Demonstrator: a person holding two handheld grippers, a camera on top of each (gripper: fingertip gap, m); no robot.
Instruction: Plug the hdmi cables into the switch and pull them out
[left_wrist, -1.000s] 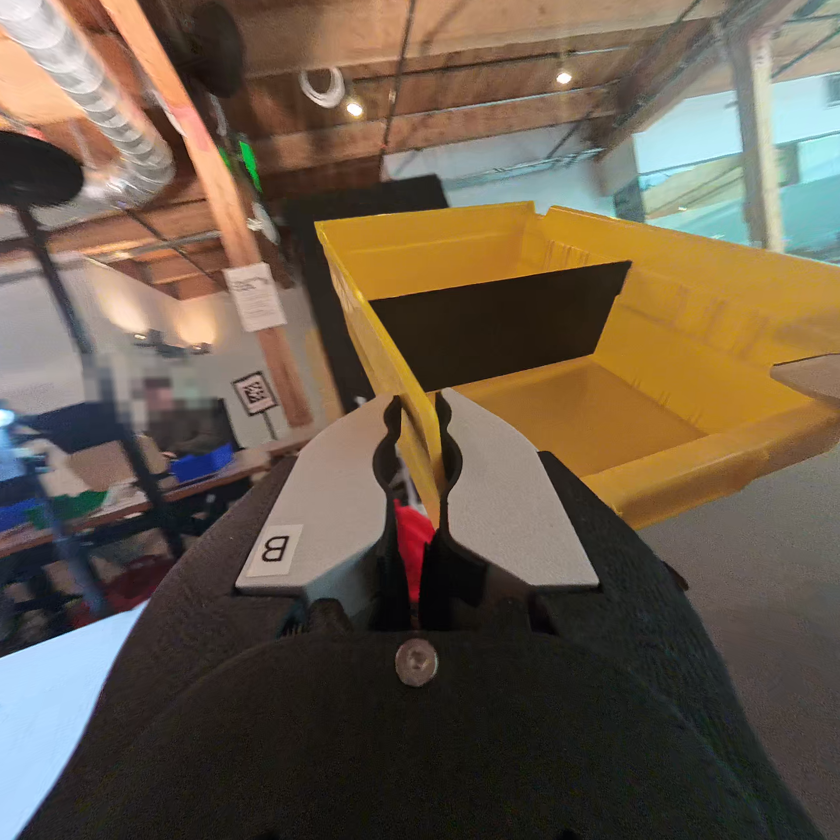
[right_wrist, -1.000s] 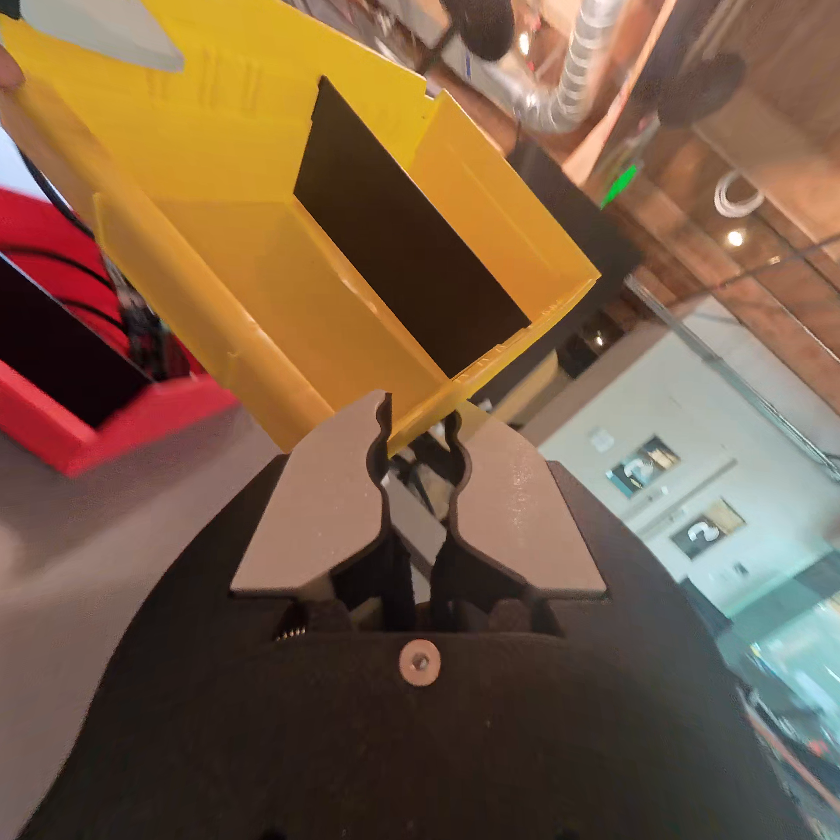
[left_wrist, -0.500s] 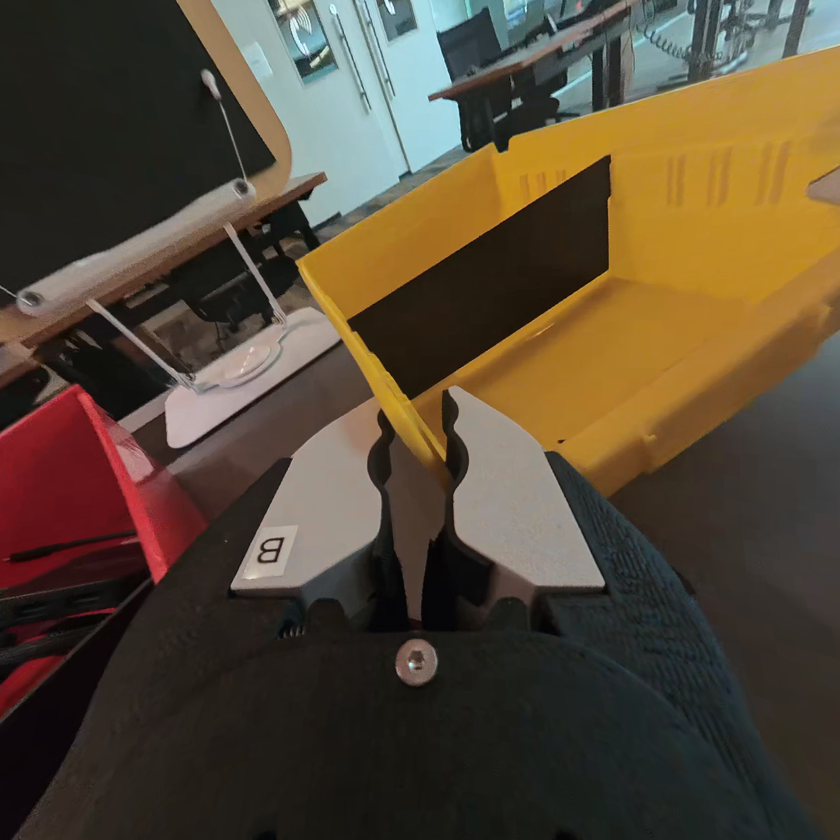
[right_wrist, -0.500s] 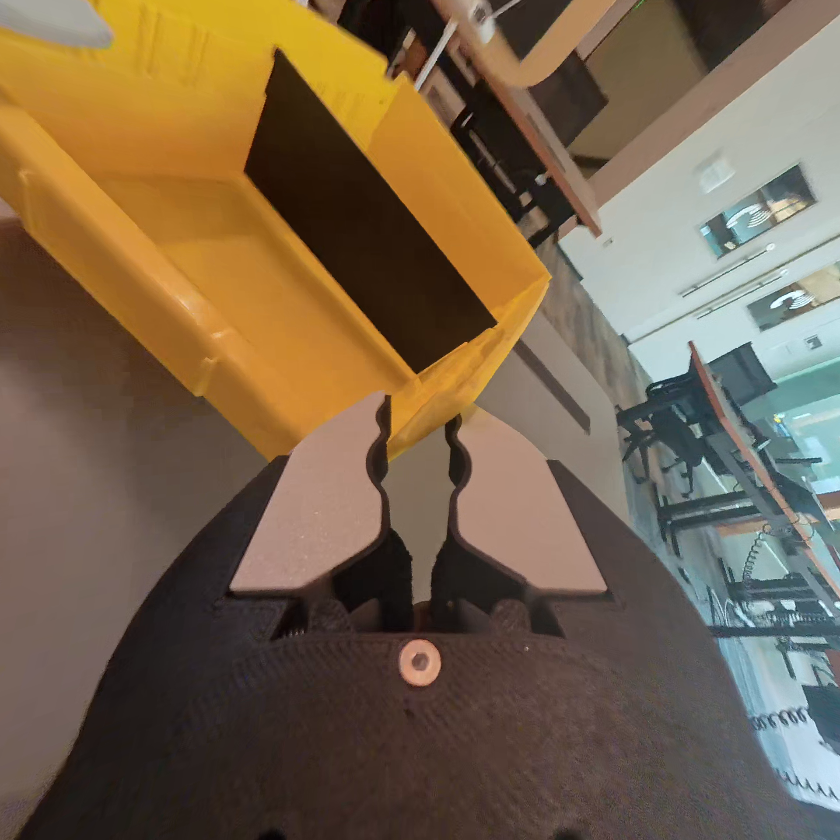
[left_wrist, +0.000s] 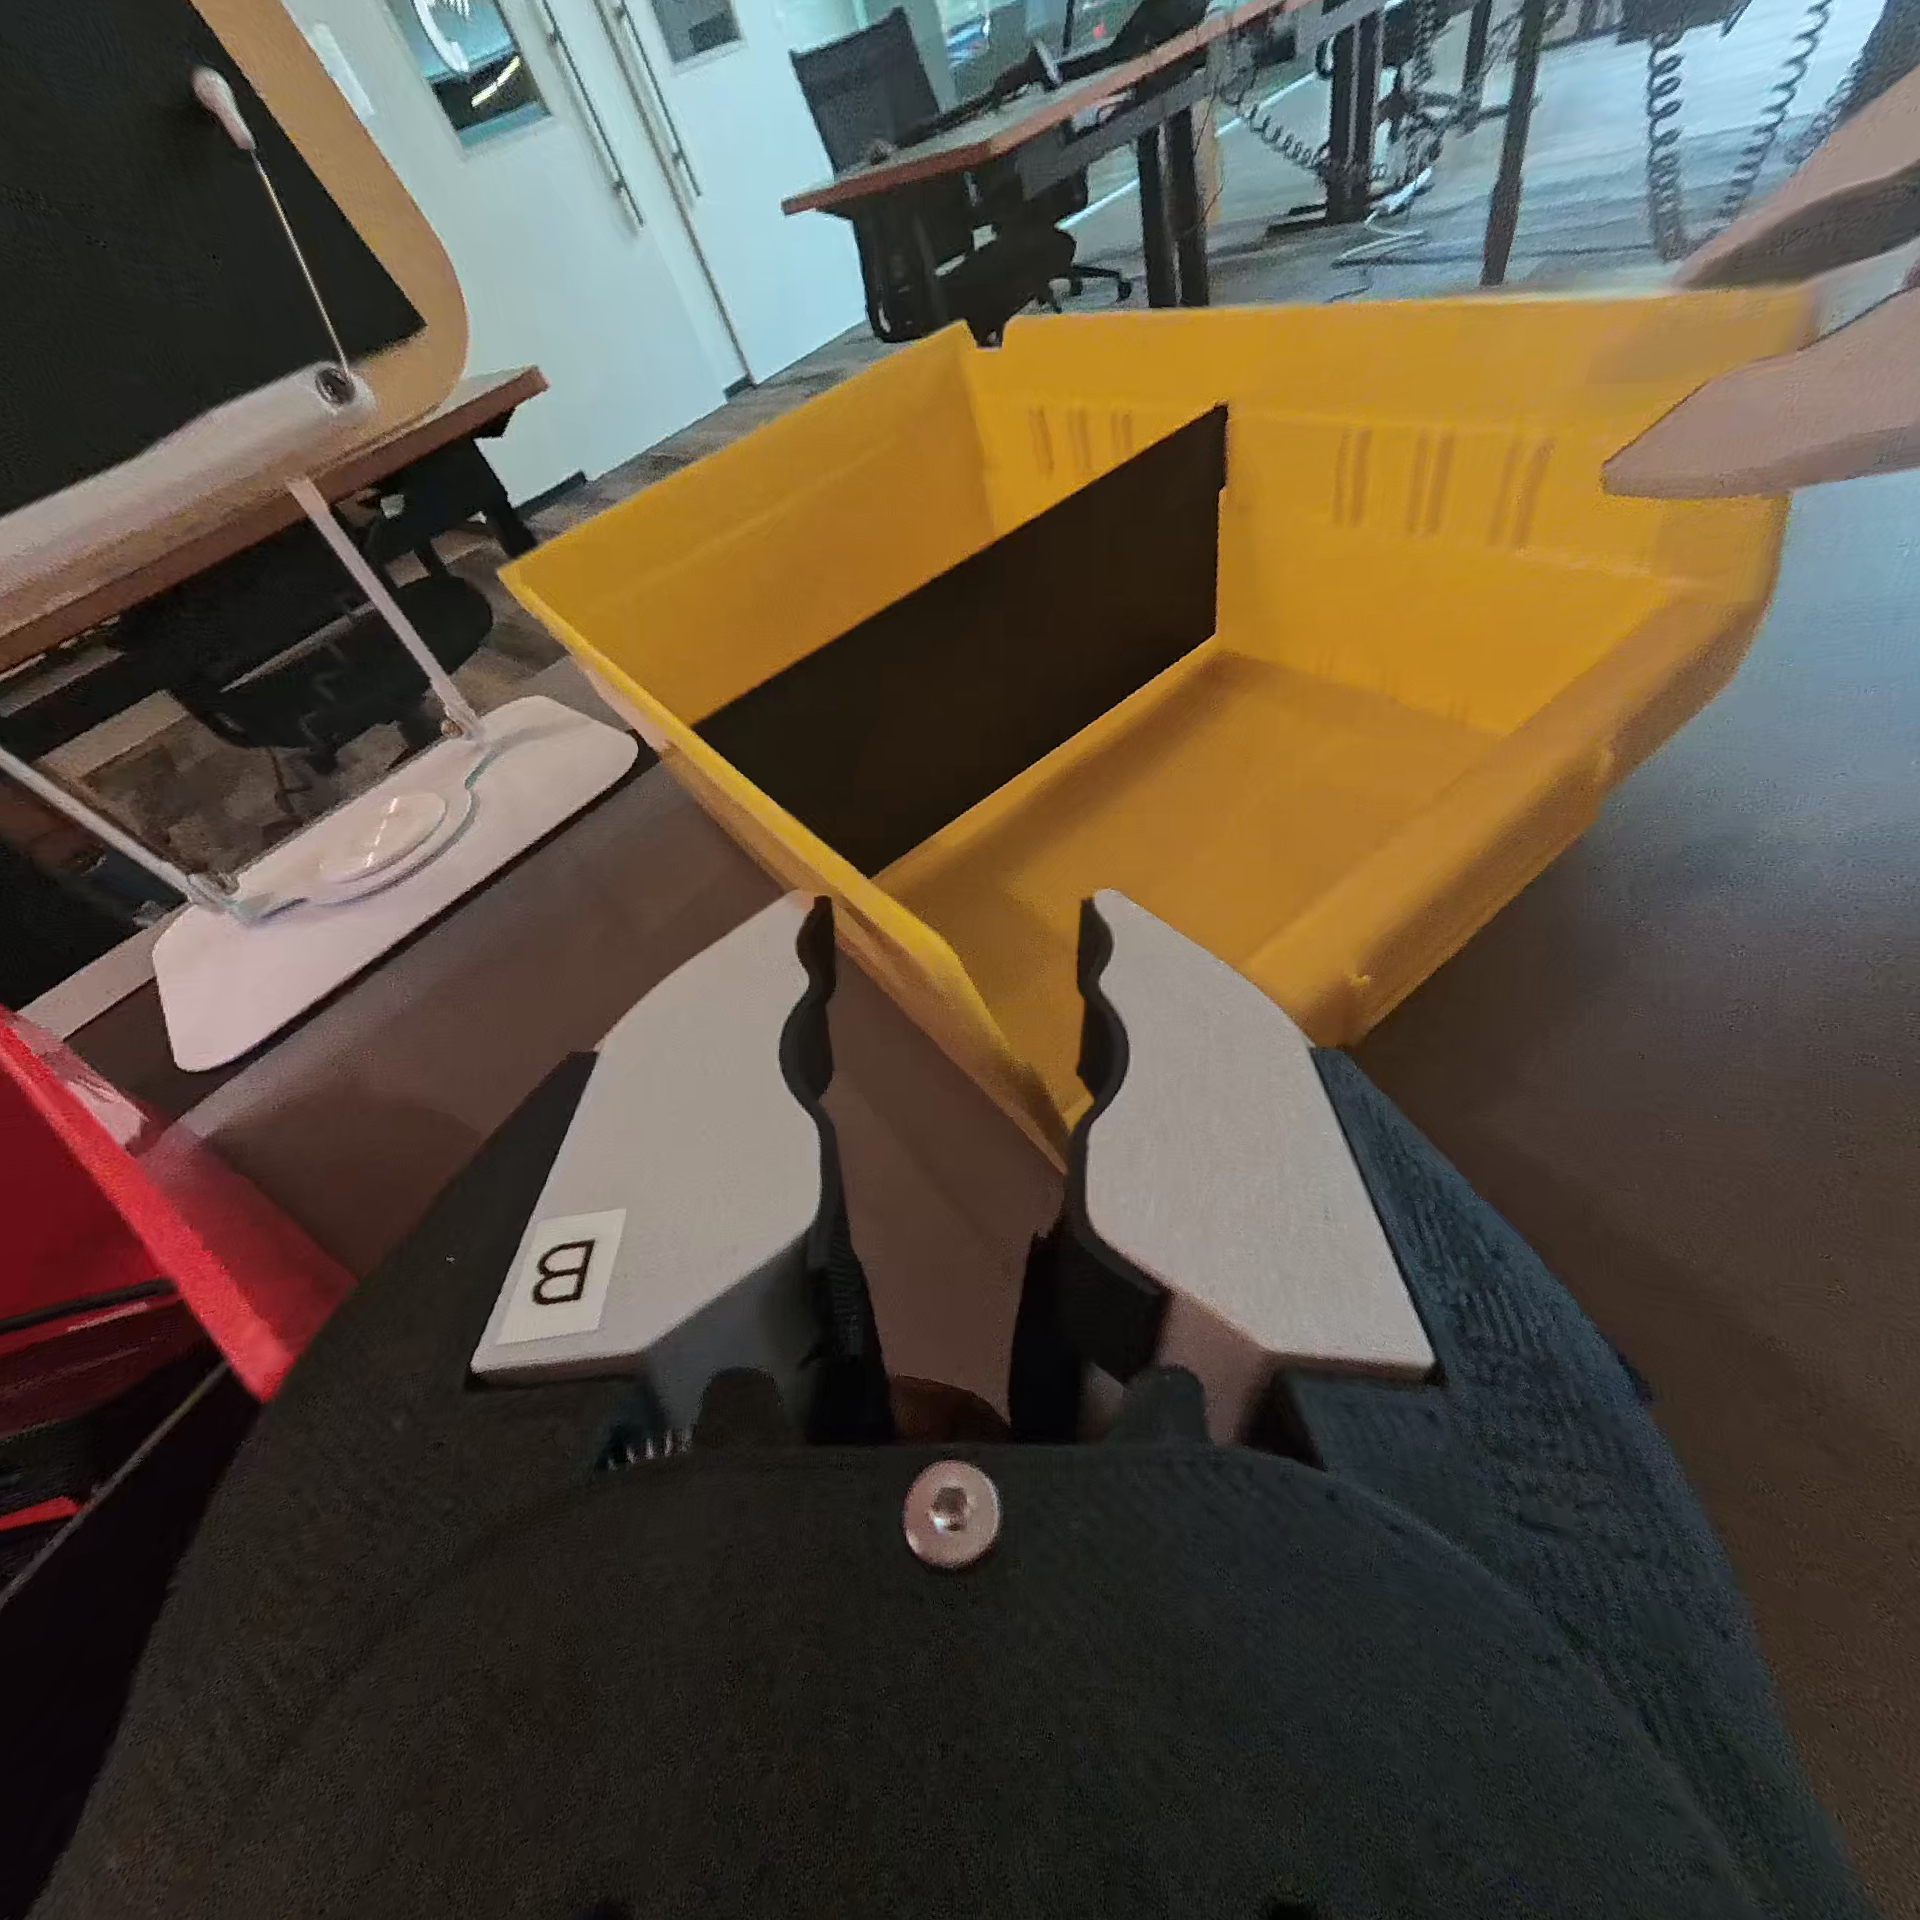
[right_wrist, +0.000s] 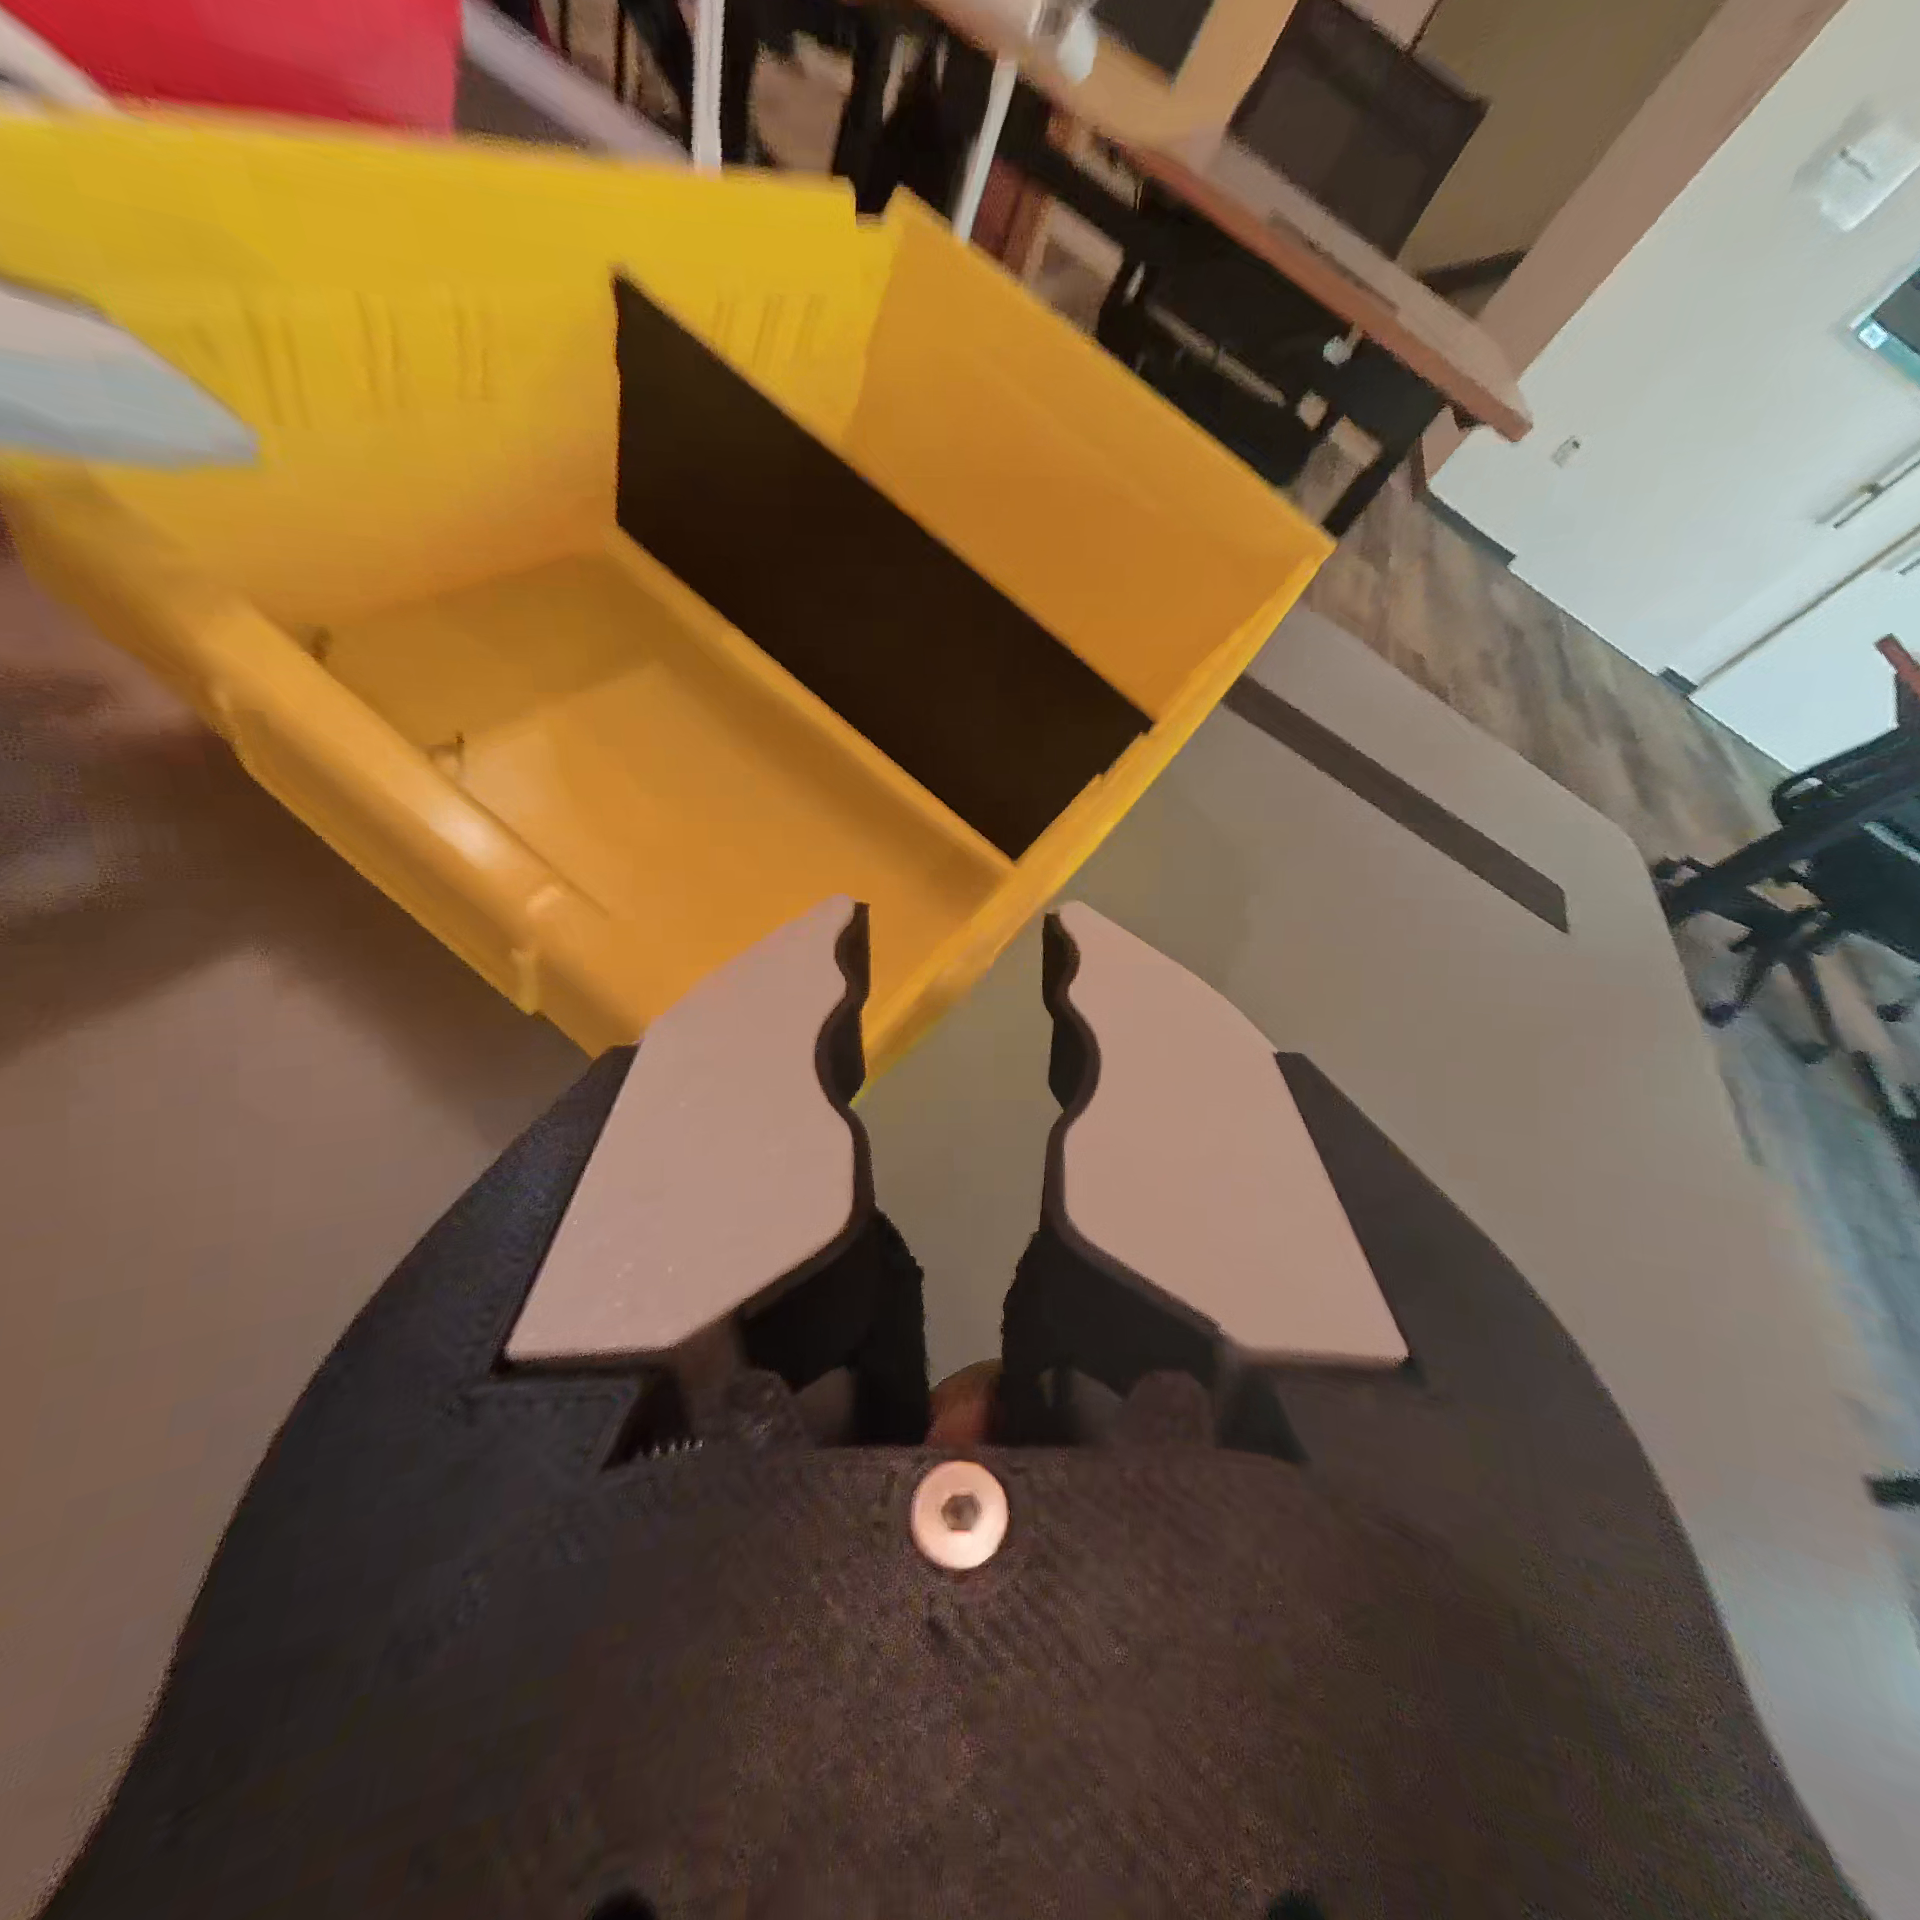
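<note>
No HDMI cable or switch shows in either view. An empty yellow bin (left_wrist: 1403, 488) with a black divider (left_wrist: 966, 675) sits on the dark table (left_wrist: 1662, 1143). My left gripper (left_wrist: 951, 920) is open, and the bin's near side wall runs loosely between its fingers. In the right wrist view the same bin (right_wrist: 1039, 416) and divider (right_wrist: 862, 582) show. My right gripper (right_wrist: 951, 920) is open around the bin's opposite side wall, near its front corner. Each gripper's finger shows blurred at the far side of the other's view.
A red bin (left_wrist: 94, 1195) with dark items inside stands at the left, close to my left gripper. A white stand base (left_wrist: 384, 862) lies beyond the table's far-left edge. Desks and office chairs (left_wrist: 966, 239) stand farther off. The table (right_wrist: 1351, 935) ends at the right.
The yellow bin, held up and tilted by both shut grippers, has come down onto the table. Both grippers have opened and let go of its walls.
</note>
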